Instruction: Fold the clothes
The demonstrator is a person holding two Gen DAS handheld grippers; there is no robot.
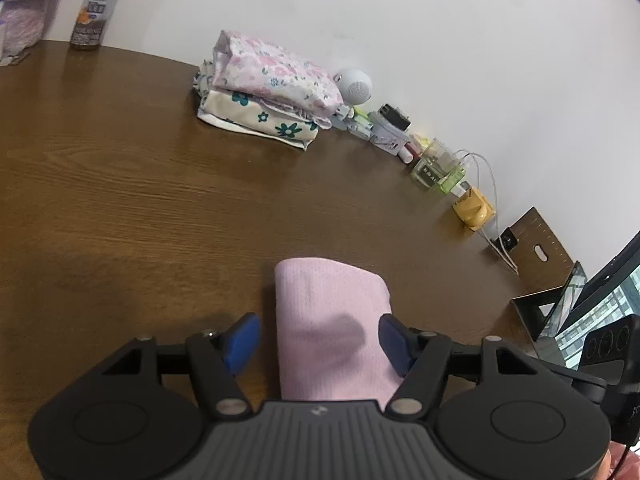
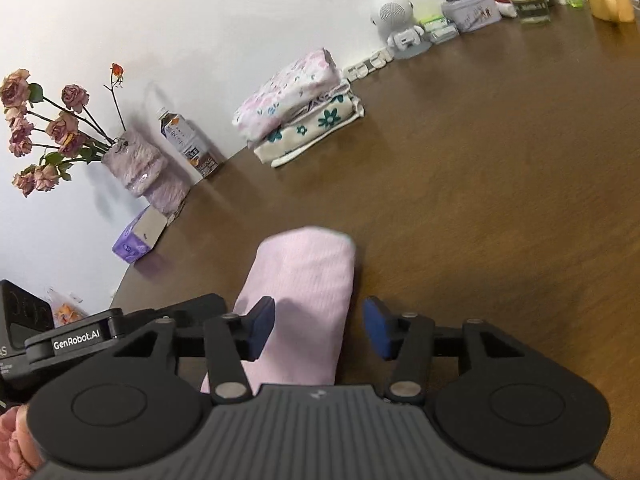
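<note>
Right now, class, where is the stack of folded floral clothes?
The floral stack sits at the table's far edge against the wall, between the drink bottle and the white round speaker.

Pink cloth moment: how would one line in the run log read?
pink cloth: folded, lying on table | left gripper: open around it | right gripper: open around it | floral stack: folded, by wall

The surface (image 1: 120,200) lies bare and wide between the pink cloth (image 1: 332,320) near the claws and the far wall. On the far side a stack of folded clothes (image 1: 268,88) blocks the middle. Right of it a row of clutter lines the wall: a round speaker (image 1: 356,86), boxes (image 1: 386,128), a glass jar (image 1: 434,164), a yellow cup (image 1: 472,208). Far left stand a bottle (image 2: 188,144), a vase (image 2: 136,168) and a tissue box (image 2: 138,236).
</note>
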